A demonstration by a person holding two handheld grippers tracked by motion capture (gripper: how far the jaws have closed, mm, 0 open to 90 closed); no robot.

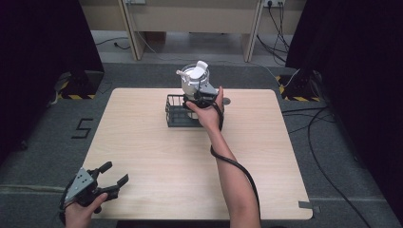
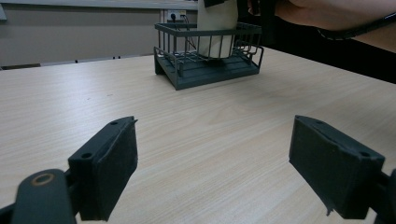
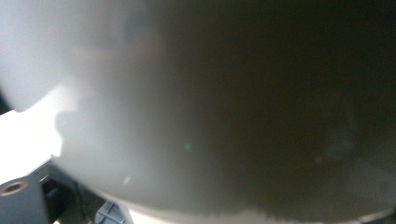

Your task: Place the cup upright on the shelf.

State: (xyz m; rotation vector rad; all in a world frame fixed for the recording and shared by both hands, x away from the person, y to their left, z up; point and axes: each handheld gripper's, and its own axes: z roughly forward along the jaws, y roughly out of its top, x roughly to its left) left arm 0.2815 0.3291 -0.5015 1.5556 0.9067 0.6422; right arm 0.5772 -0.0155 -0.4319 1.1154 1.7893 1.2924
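Observation:
A white cup (image 1: 195,78) with white pieces sticking out of its top stands in the back of a dark wire basket (image 1: 178,118) at the far middle of the wooden table (image 1: 157,161). My right gripper (image 1: 202,95) is at the cup's near side and grips it. In the right gripper view the cup's wall (image 3: 187,93) is pressed close to the camera. My left gripper (image 1: 116,172) rests open at the table's near left corner. In the left gripper view its jaws (image 2: 215,172) stand wide apart with nothing between them, facing the basket (image 2: 205,72) and the cup (image 2: 217,28).
A small grey disc (image 1: 226,100) lies on the table just right of the basket. The right gripper's black cable (image 1: 237,166) trails along the forearm. Dark curtains flank the table, and cables (image 1: 323,142) lie on the floor at the right.

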